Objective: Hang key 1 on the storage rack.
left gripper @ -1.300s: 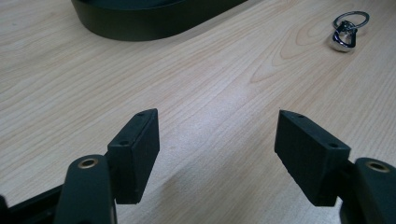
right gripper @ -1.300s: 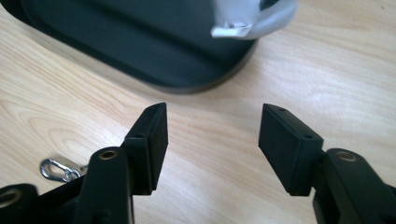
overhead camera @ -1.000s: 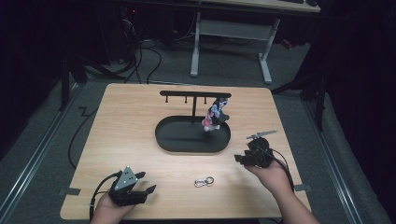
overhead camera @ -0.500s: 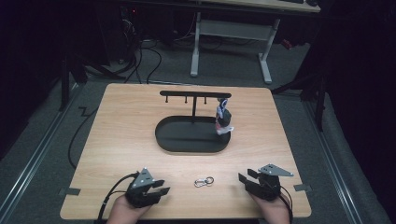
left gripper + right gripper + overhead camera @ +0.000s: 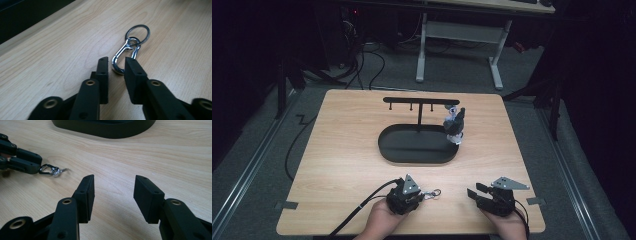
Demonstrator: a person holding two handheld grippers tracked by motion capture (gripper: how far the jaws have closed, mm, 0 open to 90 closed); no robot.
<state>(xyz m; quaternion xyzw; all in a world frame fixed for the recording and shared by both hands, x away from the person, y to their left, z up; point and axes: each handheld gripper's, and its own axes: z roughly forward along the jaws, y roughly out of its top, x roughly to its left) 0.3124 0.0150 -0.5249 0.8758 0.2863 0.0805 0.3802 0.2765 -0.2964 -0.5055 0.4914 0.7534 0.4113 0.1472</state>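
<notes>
A person's two hands rest at the near edge of a pale wooden tabletop [image 5: 342, 150], each holding a set of black tongs. The left tongs [image 5: 418, 196] point toward a small silver key clip [image 5: 431, 193], a snap hook with a split ring at its far end, lying flat on the wood between the two hands. In the left gripper view the left tongs [image 5: 116, 66] stand slightly parted, their tips on either side of the near end of the key clip [image 5: 126, 53], and it cannot be told from the pictures whether the pads touch the metal. The right tongs [image 5: 473, 192] sit near the front right of the tabletop, well apart from the clip, with a grey three-cornered plate on top. In the right gripper view the right tongs [image 5: 113, 186] are spread wide with nothing but bare wood between them, while the other tongs and the key clip [image 5: 50, 170] show farther off at the left. Toward the middle of the tabletop stands a black oval tray [image 5: 399, 150] with a T-shaped rack [image 5: 419, 102] rising from it, and a small dark keychain charm [image 5: 454, 125] hangs from the right end of the bar, over the tray's right rim.
</notes>
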